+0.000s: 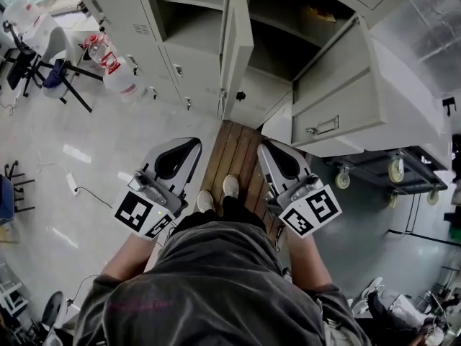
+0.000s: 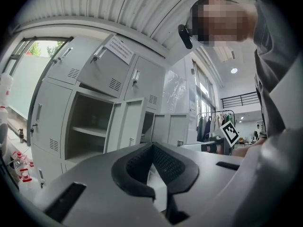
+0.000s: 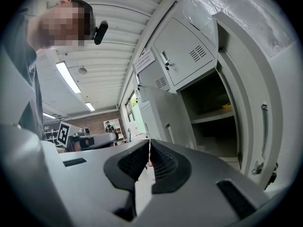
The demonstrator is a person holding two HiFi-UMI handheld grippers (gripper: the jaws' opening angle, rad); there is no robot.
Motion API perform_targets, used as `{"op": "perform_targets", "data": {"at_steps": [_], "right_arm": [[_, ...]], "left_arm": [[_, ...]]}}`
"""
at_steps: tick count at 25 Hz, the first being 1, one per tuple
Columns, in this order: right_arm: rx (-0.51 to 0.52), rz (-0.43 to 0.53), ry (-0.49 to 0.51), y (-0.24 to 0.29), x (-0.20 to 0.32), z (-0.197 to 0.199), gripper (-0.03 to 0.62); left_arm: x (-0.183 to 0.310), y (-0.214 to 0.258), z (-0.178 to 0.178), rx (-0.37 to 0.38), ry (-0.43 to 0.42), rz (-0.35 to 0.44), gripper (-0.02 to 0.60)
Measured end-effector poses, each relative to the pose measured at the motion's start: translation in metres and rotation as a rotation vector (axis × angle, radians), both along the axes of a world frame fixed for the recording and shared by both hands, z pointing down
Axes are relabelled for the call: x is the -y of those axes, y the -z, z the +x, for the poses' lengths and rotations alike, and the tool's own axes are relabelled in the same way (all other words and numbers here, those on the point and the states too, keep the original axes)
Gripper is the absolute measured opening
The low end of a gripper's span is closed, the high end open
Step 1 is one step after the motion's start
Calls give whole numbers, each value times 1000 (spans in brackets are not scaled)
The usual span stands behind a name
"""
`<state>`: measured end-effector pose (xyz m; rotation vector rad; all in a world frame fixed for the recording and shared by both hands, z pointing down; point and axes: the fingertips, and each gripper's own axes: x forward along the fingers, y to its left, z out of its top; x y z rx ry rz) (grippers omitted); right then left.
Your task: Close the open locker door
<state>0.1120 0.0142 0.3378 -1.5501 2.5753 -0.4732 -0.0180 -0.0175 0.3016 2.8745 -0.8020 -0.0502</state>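
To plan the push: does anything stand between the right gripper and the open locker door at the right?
Nothing visible does. The right gripper, shut and empty, is apart from the open locker door, with only free space between them.

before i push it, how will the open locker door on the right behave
The open locker door looks like thin sheet metal: probably stiff, light, swinging freely. Its smooth paint may let the right hand-held gripper slip; a hard shove could rebound.

Workshop-type lab: steel lockers (image 1: 119, 4), office chair (image 1: 42, 40), corrugated ceiling (image 3: 123, 8), strip lights (image 3: 68, 77)
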Motion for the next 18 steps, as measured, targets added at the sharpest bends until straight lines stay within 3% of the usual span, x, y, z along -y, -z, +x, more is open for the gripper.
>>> {"op": "perform_targets", "data": {"at_steps": [7,18], "right_arm": [[0,-13,-1,-9,-2,37,23],[-3,-36,-163,-23,-16,119,29]], "left_arm": [[0,-12,41,17,-7,-20,14],[-3,-27,113,57,-126,-45,14]]}}
